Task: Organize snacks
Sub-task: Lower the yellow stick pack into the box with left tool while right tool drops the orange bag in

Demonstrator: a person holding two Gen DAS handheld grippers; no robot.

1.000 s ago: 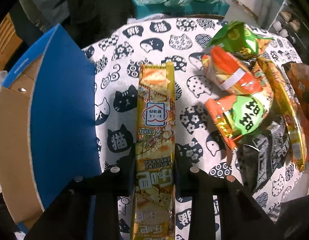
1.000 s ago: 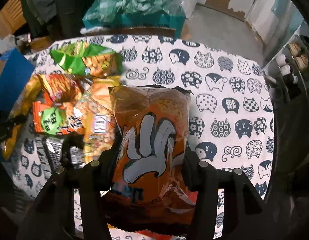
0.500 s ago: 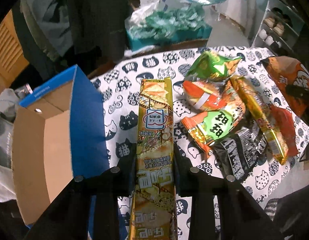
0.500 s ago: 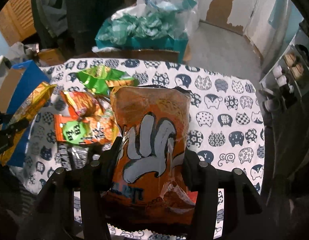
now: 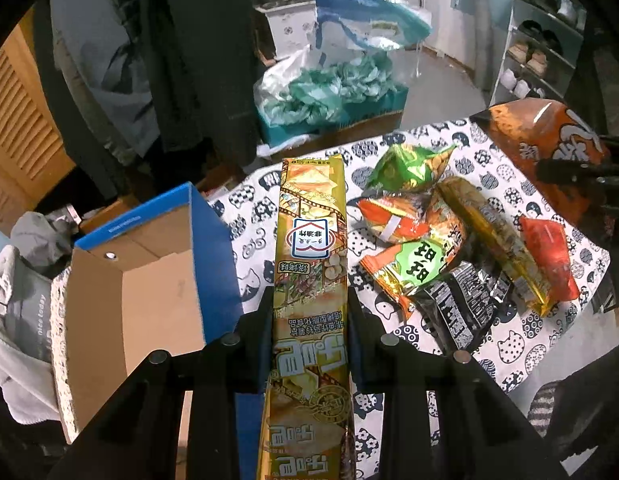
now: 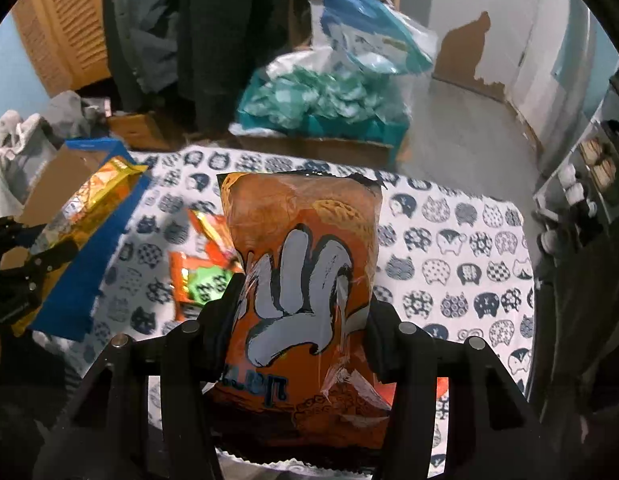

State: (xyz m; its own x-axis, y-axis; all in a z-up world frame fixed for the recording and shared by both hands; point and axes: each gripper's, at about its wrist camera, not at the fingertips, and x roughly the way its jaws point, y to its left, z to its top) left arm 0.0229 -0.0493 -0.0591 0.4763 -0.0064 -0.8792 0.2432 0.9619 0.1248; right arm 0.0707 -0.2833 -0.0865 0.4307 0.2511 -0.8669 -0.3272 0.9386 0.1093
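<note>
I have a packet in each gripper and both are lifted off the cat-print tablecloth (image 5: 489,344). The left gripper (image 5: 309,312) is closed tight on the long gold cracker pack (image 5: 311,240), pinching it around the middle so that the far half sticks out well beyond the fingertips and the near half runs back under the camera. The right gripper (image 6: 301,304) is closed on the orange chip bag (image 6: 305,264), its fingers pressing in at both sides of the lower half, with the puffed top standing ahead of the tips.

The open cardboard box (image 5: 149,280) with blue outer walls sits to the left of the left fingers and a little below them, its mouth facing up. The rest of the snack pile (image 5: 441,256) lies to the right of those fingers, on the cloth.

My reading is that the step in hand is carrying the gold pack over to the box. To do it well I would swing the left fingers leftward until the pack's far end clears the blue wall, then tip the far end down into the opening before letting go — the pack is long, so dropped flat it could bridge the rim. I would keep the grip firm on the slick foil. The chip bag is air-filled, so I would squeeze no harder, and I would hold the right gripper back — well to the right of the box — until the left has released and cleared
</note>
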